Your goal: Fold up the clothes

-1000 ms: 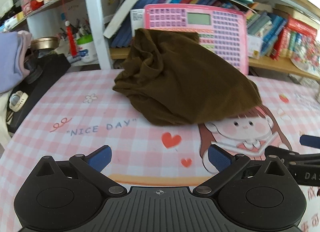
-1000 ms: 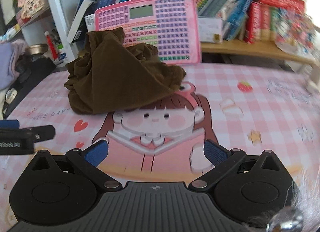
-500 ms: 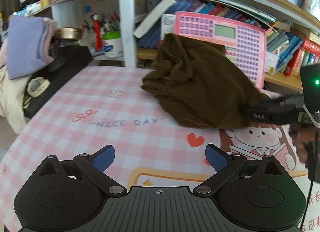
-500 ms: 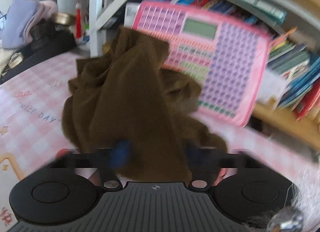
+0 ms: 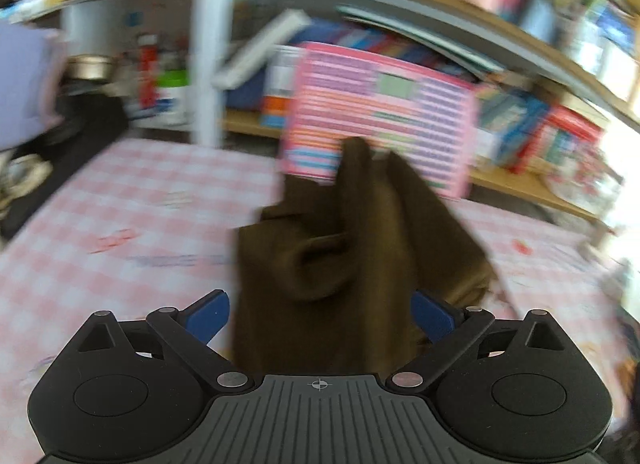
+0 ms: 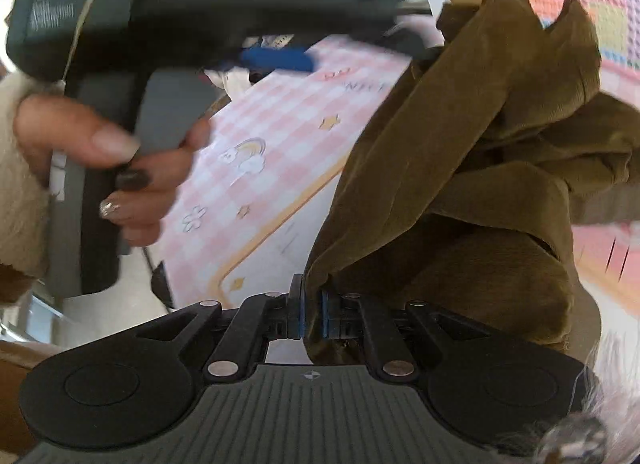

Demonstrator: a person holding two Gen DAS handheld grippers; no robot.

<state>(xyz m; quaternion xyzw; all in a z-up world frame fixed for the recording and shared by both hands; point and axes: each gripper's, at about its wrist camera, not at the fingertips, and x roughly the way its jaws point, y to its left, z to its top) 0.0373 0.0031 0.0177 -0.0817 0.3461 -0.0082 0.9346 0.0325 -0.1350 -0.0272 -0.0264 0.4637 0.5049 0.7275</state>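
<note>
My right gripper (image 6: 311,314) is clamped on an edge of the brown garment (image 6: 472,168), its blue pads pinched together with cloth between them; only the right wrist view shows this. That view also shows my left hand (image 6: 120,168) wrapped round the handle of my left gripper (image 6: 276,58), off to the left of the garment. The left wrist view, blurred, shows instead my left gripper (image 5: 320,314) with its two blue fingers (image 5: 208,314) spread wide apart, the garment (image 5: 340,256) hanging between them and beyond, not pinched.

I count one garment, two grippers, and one pink keyboard toy (image 5: 380,116) standing behind the garment.

The garment is bunched and partly lifted over a table (image 5: 100,224) covered in a pink-and-white checked cloth with cartoon prints. Behind the garment run shelves (image 5: 520,60) crowded with books, and to its far left a lilac cloth (image 5: 24,84) and a cup of pens (image 5: 172,92).
</note>
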